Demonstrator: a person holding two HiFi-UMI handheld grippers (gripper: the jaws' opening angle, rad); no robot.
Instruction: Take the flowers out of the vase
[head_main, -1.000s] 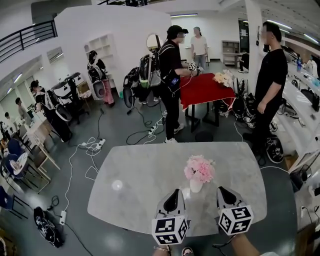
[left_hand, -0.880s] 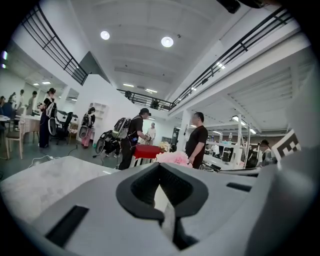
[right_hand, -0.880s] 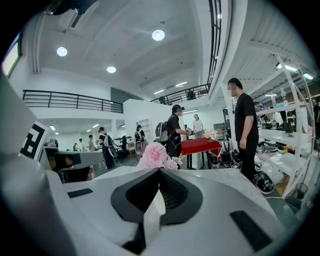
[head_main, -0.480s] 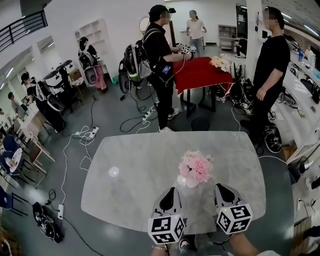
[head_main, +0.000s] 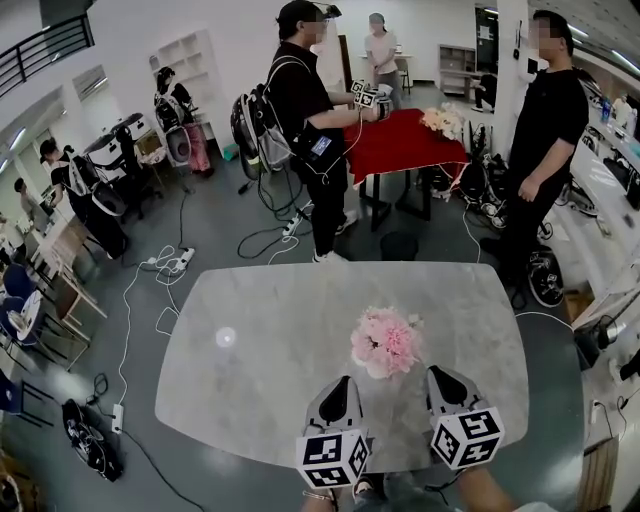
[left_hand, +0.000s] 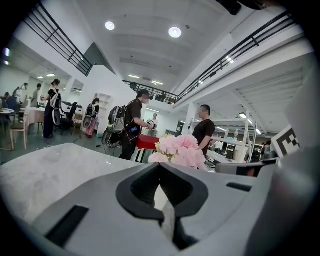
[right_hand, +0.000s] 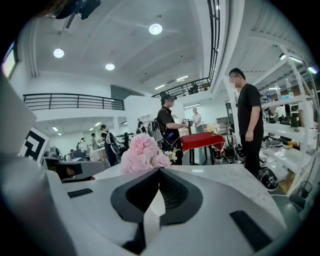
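Observation:
A bunch of pink flowers (head_main: 385, 342) stands near the front of the grey marble table (head_main: 260, 350). In the head view the blossoms hide the vase. My left gripper (head_main: 345, 381) sits just in front of the bunch and a little to its left, jaws shut and empty. My right gripper (head_main: 437, 373) is at the bunch's right, apart from it, also shut and empty. In the left gripper view the flowers (left_hand: 178, 149) rise just past the closed jaw tips (left_hand: 160, 166). In the right gripper view the flowers (right_hand: 142, 152) stand left of the closed tips (right_hand: 159, 171).
Beyond the table a person with a backpack (head_main: 305, 110) holds grippers over a red-covered table (head_main: 405, 148) with another bouquet. A person in black (head_main: 548, 130) stands at the right. Cables (head_main: 165, 290) lie on the floor at the left, with chairs and more people farther left.
Both grippers have edged forward and slightly lower toward the flowers, staying shut. The white vase, visible under the blossoms earlier, is now covered by them in the head view.

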